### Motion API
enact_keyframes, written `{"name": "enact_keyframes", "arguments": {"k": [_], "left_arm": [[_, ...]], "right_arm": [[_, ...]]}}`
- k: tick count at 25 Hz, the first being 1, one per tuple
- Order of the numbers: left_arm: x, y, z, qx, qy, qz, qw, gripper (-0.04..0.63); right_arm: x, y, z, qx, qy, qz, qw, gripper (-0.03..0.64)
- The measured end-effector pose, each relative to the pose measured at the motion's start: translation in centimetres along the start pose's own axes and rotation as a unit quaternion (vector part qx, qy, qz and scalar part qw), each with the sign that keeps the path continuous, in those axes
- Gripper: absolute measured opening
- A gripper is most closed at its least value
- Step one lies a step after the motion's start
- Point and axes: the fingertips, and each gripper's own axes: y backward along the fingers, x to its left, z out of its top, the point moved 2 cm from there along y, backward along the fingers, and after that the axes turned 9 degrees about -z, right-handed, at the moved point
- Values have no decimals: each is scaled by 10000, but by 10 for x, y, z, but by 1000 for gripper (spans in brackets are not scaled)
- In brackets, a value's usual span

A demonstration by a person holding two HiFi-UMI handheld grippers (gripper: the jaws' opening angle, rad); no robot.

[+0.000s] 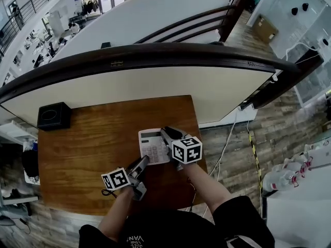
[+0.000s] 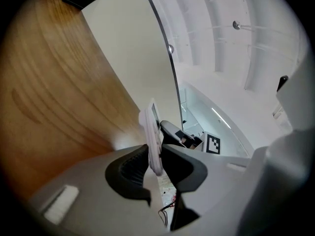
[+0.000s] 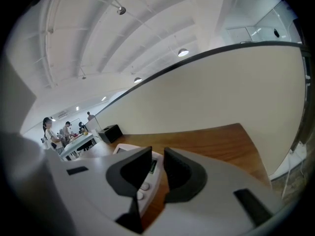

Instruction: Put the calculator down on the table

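The white calculator (image 1: 151, 148) is over the right part of the wooden table (image 1: 88, 149). My left gripper (image 1: 145, 160) is shut on its near left corner. In the left gripper view the calculator (image 2: 150, 122) stands edge-on, pinched between the dark pads of that gripper (image 2: 153, 154). My right gripper (image 1: 164, 132) reaches over the calculator's right edge. In the right gripper view its jaws (image 3: 158, 163) stand close together above the calculator's face (image 3: 145, 187), whose display and buttons show in and below the narrow gap. The jaws do not pinch it; whether they touch it is unclear.
A black square box (image 1: 53, 116) sits at the table's far left corner. A cream wall panel under a dark curved railing (image 1: 155, 53) borders the table's far side. The table's right edge drops to plank flooring (image 1: 269, 133). Bare wood (image 2: 44, 82) lies left of the calculator.
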Motion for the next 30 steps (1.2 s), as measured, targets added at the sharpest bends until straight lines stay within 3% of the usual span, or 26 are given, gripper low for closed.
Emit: {"name": "enact_keyframes", "arguments": {"k": [8,15,20,30], "left_arm": [[32,-20,29,26,22,73,10000,86],[60,-37,49,140,-392,540,9977,86],[74,-47,67,328,-801,960,9916,92],[90,-69,83,695,-1137,1538,9791,112]], "right_arm": [[-12,-43,10,103,183,-136,9997,58],[-27,-76,15,140,155,-224,9995,58],[-33,-96,20,109,94,-251,9996,58],[-50,-126,25,189,90,-346,9992,58]]}}
